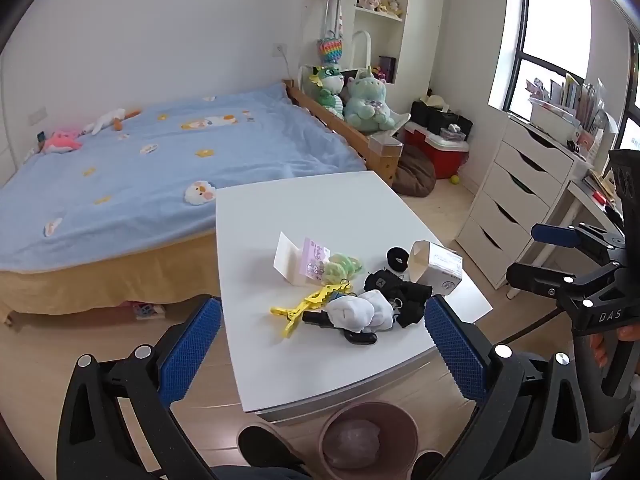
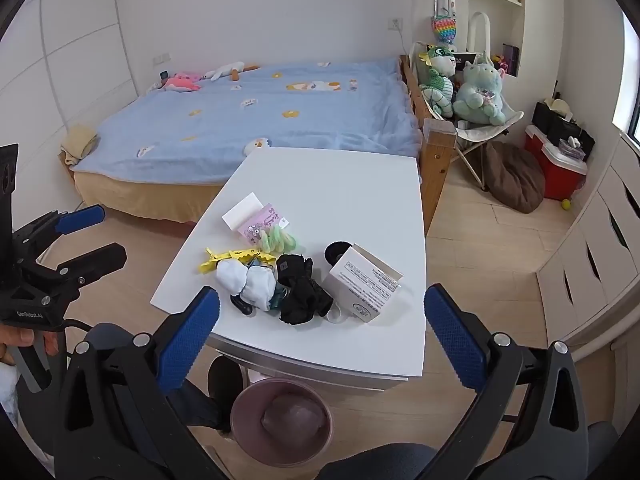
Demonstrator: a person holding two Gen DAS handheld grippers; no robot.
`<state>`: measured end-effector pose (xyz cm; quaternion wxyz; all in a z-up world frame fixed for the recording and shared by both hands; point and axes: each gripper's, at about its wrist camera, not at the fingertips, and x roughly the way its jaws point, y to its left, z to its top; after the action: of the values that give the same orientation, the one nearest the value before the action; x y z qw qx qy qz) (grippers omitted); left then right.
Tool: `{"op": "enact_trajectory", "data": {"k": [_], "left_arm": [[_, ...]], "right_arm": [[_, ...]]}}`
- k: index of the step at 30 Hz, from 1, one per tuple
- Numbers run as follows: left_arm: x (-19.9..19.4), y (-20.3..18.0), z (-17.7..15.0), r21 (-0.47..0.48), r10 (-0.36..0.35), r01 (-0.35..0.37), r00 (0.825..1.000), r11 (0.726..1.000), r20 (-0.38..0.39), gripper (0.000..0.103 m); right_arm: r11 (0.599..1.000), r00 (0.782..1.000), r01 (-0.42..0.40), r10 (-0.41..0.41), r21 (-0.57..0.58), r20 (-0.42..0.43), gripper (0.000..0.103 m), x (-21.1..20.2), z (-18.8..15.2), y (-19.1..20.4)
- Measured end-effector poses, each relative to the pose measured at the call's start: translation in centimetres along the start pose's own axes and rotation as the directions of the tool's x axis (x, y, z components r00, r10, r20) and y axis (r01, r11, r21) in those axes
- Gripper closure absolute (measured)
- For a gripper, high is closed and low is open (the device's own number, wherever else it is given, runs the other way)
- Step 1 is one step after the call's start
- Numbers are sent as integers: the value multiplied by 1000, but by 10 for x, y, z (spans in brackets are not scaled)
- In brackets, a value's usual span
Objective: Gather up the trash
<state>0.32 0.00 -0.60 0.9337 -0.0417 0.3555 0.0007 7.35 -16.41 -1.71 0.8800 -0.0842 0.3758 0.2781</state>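
A white table [image 1: 320, 208] [image 2: 340, 184] holds a small pile: an open white carton [image 1: 436, 267] [image 2: 362, 288], a white card with a pink packet [image 1: 302, 260] [image 2: 256, 216], green hair ties [image 1: 340, 266] [image 2: 280, 240], a yellow clip [image 1: 304, 308] [image 2: 228, 257], white socks [image 1: 360, 312] [image 2: 250, 282], black socks [image 1: 400, 292] [image 2: 302, 290] and a black hair band [image 1: 398, 259] [image 2: 335, 250]. A pink bin [image 1: 368, 440] [image 2: 280, 424] with crumpled trash inside stands on the floor before the table. My left gripper [image 1: 324, 350] [image 2: 86, 236] and right gripper [image 2: 322, 342] [image 1: 540, 254] are open and empty, held above the table's near edge.
A bed with a blue blanket [image 1: 160, 160] [image 2: 280, 104] lies behind the table. White drawers [image 1: 516, 196] [image 2: 600, 256] stand at right. A brown cushion [image 2: 514, 176], a red cooler [image 2: 558, 168] and a chair with plush toys [image 2: 476, 96] are at back right.
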Motion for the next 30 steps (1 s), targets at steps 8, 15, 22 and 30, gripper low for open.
{"op": "enact_trajectory", "data": {"k": [8,15,22,30], "left_arm": [[4,-1,-1,14,23,-22,1000,1000,-16,5],[4,1,-2,11,35,-35,999,999,-20,5],[4,2,-2,5,32,-32,999,999,-19,5],[4,3,-2,7,33,-33,999,999,-21,5]], "right_arm": [[1000,1000,19,-19,-5,-19,3,-2,1,5],[1000,1000,-1,1,2,-25,3,0,-2,1],[1000,1000,1,-1,2,-28,3,2,-3,1],[1000,1000,6,-7,-3,-26,3,2,-3,0]]}}
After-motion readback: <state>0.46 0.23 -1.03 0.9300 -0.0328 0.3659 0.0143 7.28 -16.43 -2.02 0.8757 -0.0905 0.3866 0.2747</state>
